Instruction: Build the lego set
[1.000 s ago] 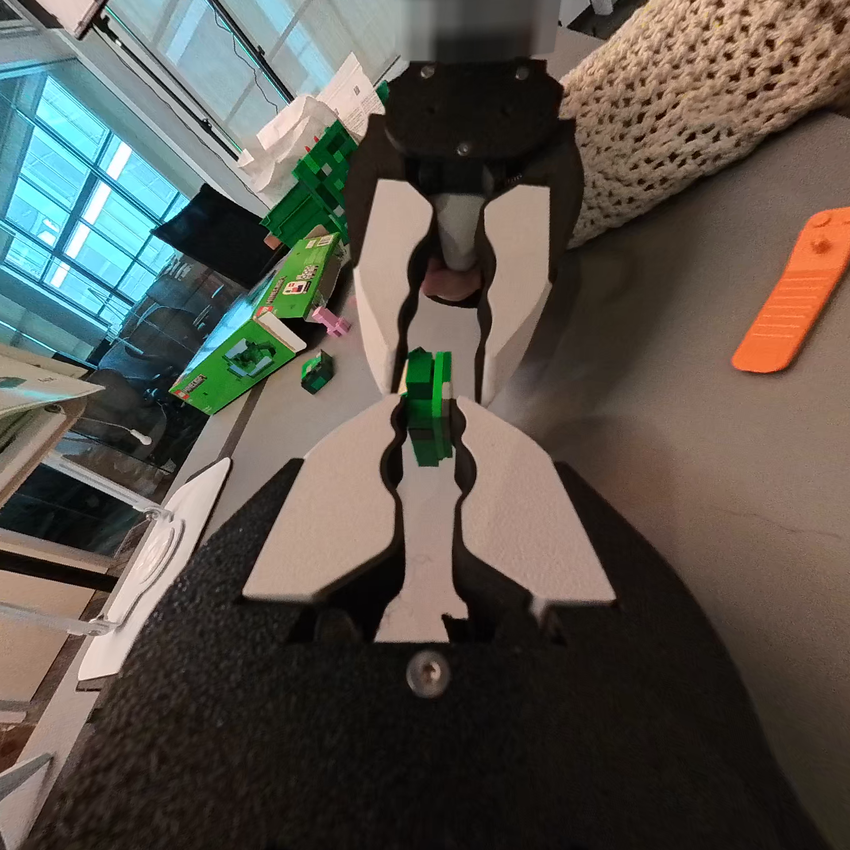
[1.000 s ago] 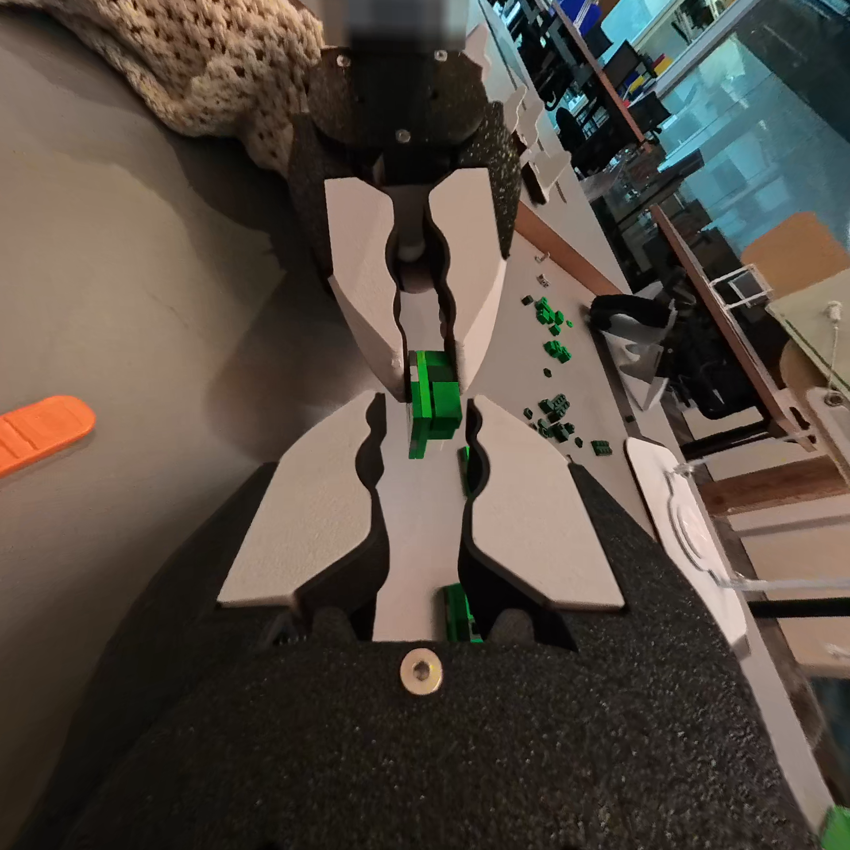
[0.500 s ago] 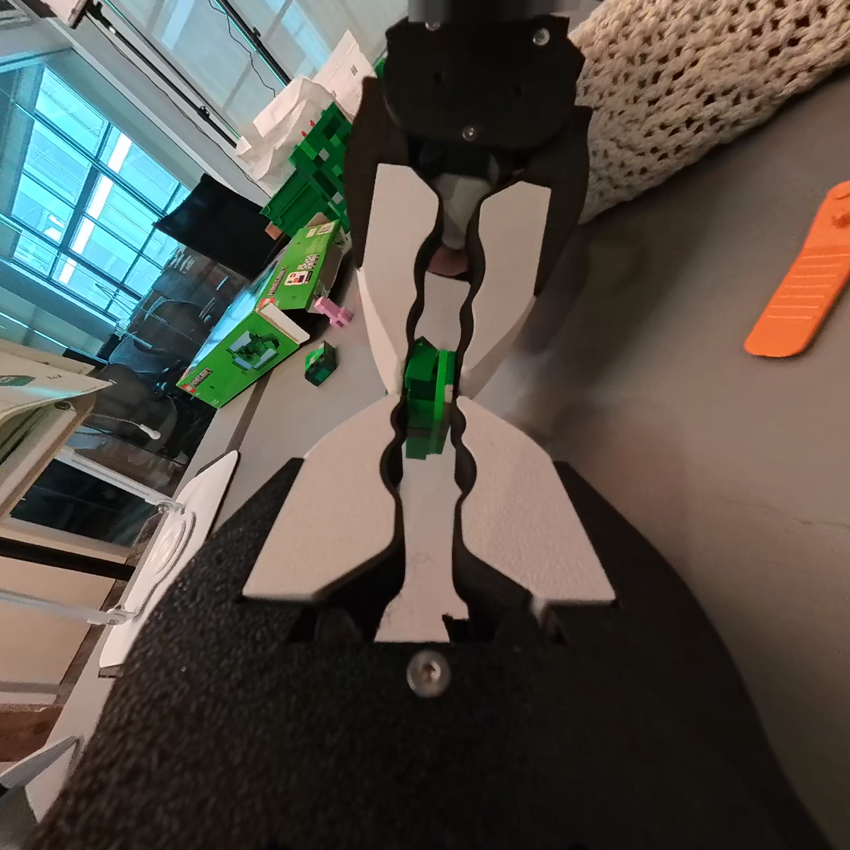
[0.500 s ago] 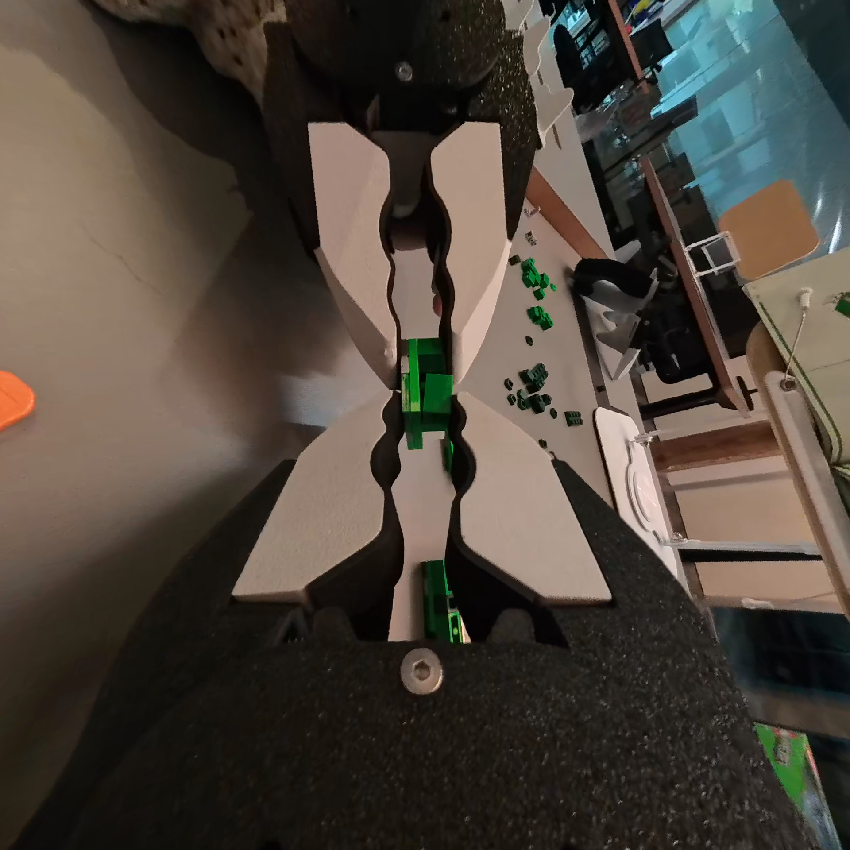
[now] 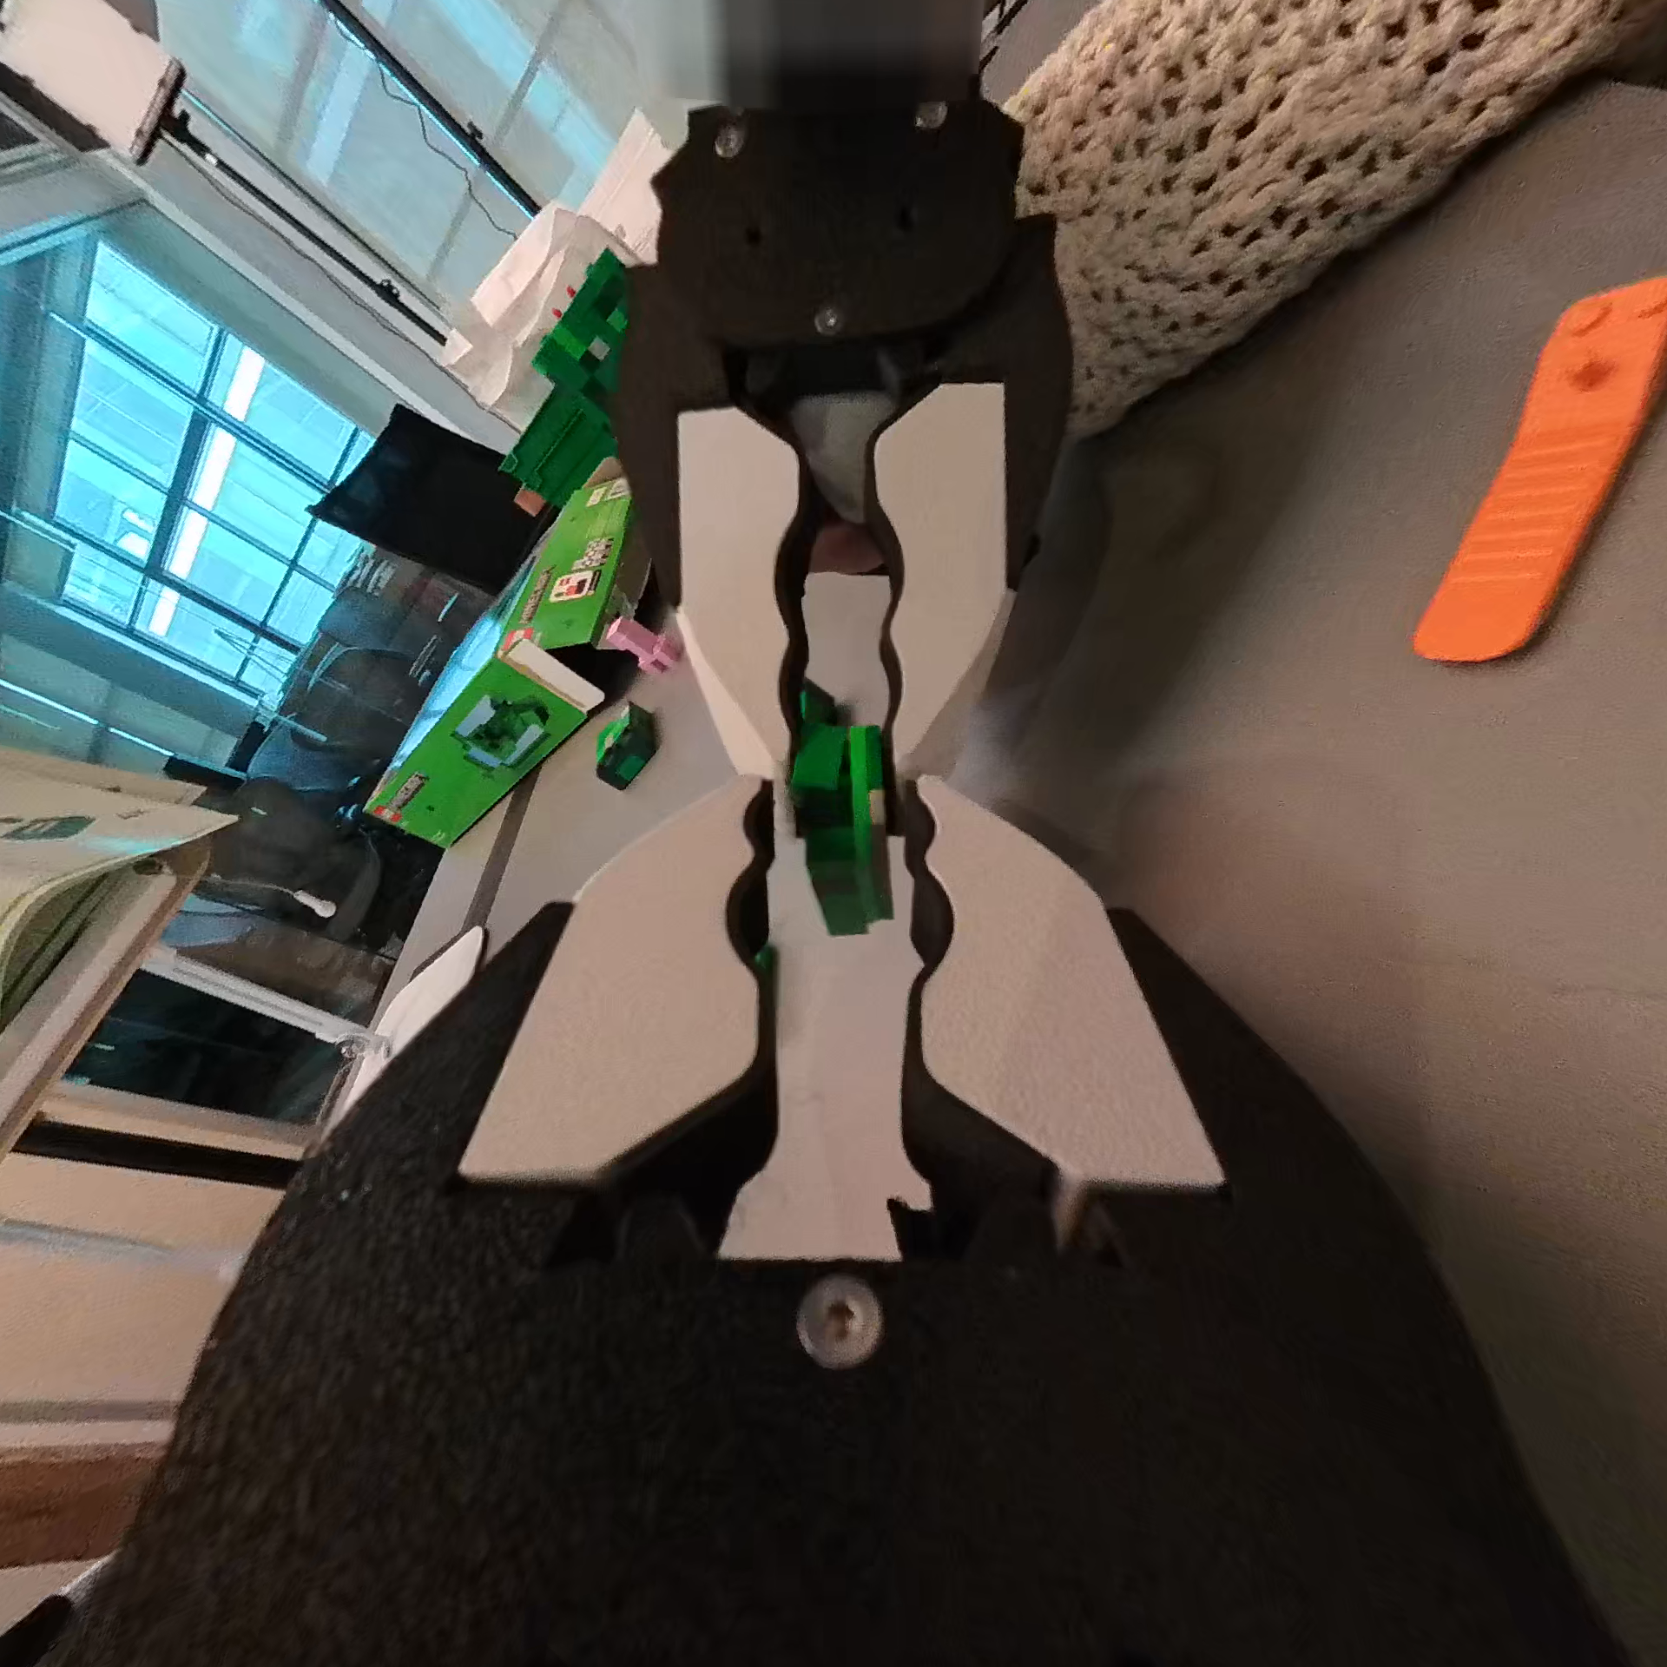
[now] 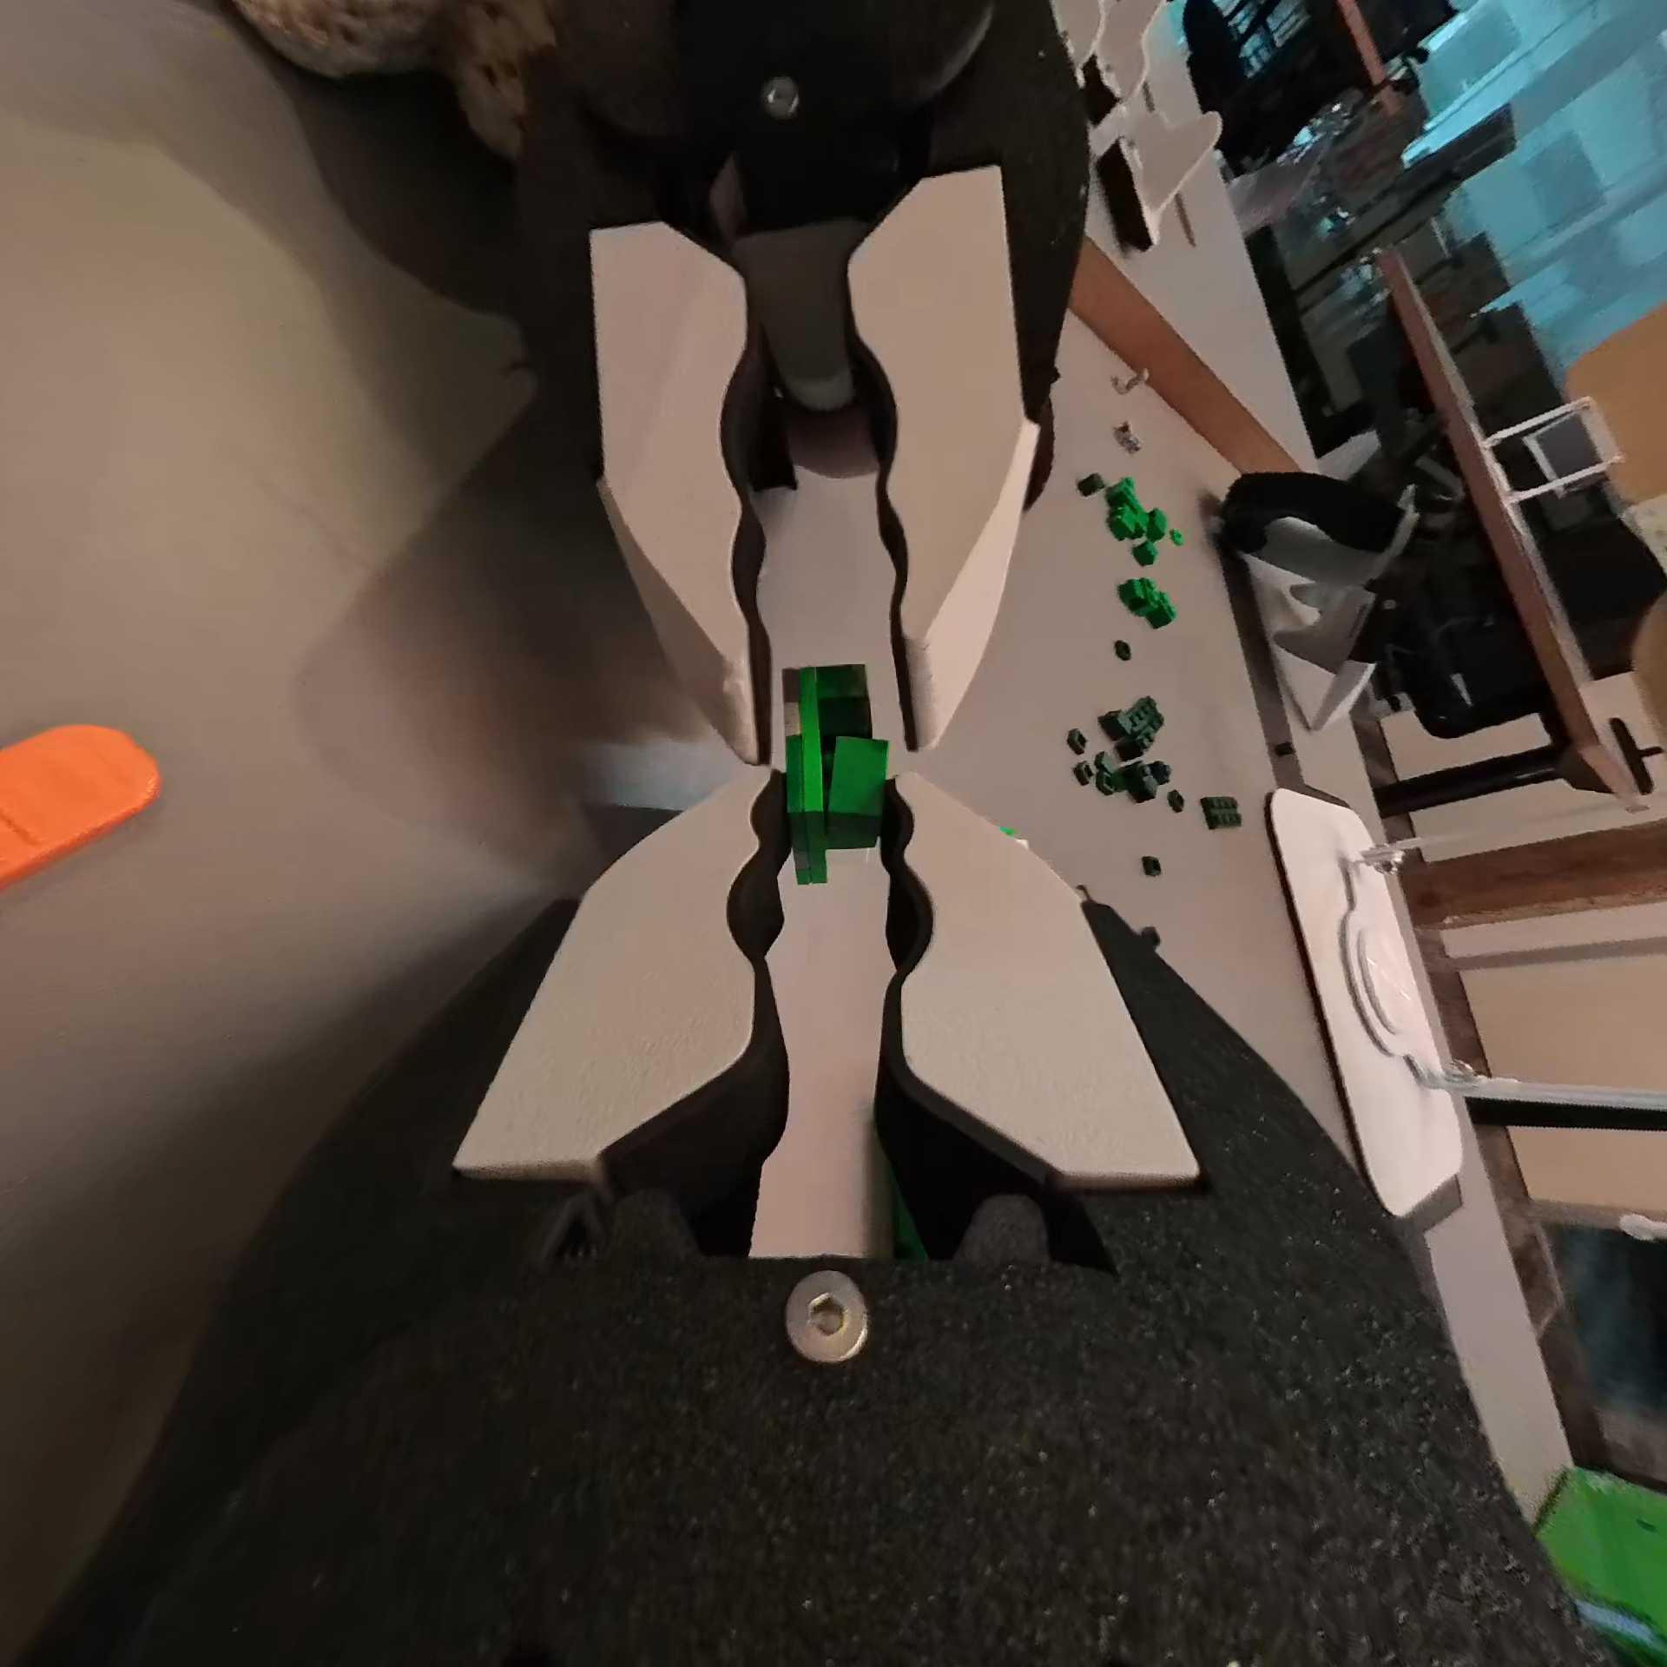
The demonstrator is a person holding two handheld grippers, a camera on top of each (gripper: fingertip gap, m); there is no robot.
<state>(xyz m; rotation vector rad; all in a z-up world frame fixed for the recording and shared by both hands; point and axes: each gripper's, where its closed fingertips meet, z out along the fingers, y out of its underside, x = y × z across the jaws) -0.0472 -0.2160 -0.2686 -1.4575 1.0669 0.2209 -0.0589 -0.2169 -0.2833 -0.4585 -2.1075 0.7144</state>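
My two grippers meet tip to tip above the grey table [image 5: 1353,992], with a small green lego assembly [image 5: 843,830] between their fingertips. In the left wrist view, my left gripper [image 5: 839,803] comes up from the bottom, shut on the assembly's near end. The right gripper [image 5: 839,758] comes down from the top. In the right wrist view, my right gripper [image 6: 834,794] is shut on the green assembly [image 6: 834,776], and the left gripper [image 6: 830,740] holds its far end. The assembly looks slightly tilted and blurred in the left wrist view.
An orange brick separator [image 5: 1533,487] lies on the table and also shows in the right wrist view [image 6: 63,794]. Also in view are a green lego box [image 5: 505,722], a small green build [image 5: 627,744], a pink piece [image 5: 645,642], loose green bricks [image 6: 1128,749], a knit sleeve [image 5: 1263,180] and a white stand base [image 6: 1353,992]. Less than 4 cm separates the two grippers' tips. From either gripper's tips it is about 12 centimeters to the orange brick separator [image 5: 1533,487].
The two grippers stayed tip to tip on the green assembly and shifted slightly together. The assembly now sits a little more tilted between the left fingers.
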